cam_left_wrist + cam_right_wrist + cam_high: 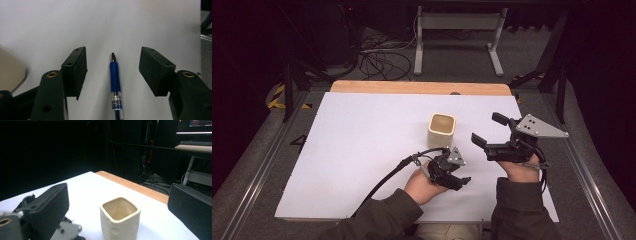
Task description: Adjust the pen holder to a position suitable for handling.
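High view, L side: left gripper (466, 180) low over white table sheet (362, 150), near front edge, pointing right; cable trails back-left.
High view, R side: right gripper (488, 131) raised, well apart from L, jaws spread, nothing between.
High view, surroundings: cream square cup (442, 130) upright btw. the two grippers, farther back; wooden edge (422, 87) behind sheet; cables and stand legs on floor beyond.
Left gripper view, pen: blue pen (115, 82) lies flat on sheet, tip fwd, centred btw. jaws.
Left gripper view, jaws: half-open; pads clear of pen both sides, not gripping.
Left gripper view, obstruction: cup edge (10, 70) at left, just beside jaw; sheet ahead bare.
Right gripper view: cup (120, 218) ahead btw. wide jaws, untouched; L gripper body (67, 230) low left.
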Motion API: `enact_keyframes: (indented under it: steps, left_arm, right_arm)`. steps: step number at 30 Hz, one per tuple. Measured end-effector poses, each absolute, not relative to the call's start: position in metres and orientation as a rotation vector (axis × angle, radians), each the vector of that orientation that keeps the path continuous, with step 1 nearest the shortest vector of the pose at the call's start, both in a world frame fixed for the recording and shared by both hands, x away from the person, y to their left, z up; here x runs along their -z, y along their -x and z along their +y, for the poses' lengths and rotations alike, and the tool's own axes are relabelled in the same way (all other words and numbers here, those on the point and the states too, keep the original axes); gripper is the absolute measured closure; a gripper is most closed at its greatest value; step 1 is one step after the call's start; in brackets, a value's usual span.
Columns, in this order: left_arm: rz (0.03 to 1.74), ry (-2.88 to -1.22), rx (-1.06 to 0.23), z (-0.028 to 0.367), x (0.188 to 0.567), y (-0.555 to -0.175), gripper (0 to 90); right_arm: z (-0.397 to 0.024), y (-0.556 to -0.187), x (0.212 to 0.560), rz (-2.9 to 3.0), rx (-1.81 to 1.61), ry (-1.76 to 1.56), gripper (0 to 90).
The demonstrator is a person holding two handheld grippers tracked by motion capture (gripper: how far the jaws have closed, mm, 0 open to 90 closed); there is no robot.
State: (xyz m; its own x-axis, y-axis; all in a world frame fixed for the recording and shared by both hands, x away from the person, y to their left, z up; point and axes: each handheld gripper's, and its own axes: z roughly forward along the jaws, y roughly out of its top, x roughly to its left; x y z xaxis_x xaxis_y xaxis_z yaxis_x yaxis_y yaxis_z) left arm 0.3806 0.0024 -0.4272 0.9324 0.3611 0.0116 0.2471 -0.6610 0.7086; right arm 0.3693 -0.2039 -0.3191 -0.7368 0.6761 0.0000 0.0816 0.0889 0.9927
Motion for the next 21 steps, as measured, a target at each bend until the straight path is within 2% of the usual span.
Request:
enact_keyframes:
  steps: [21]
  left_arm:
    - [0.454,-2.422,-0.141,-0.013,0.450,-0.386,57.3]
  right_arm:
    - [-0.205,-0.368,0.318,1.913,-1.692,-0.748,4.2]
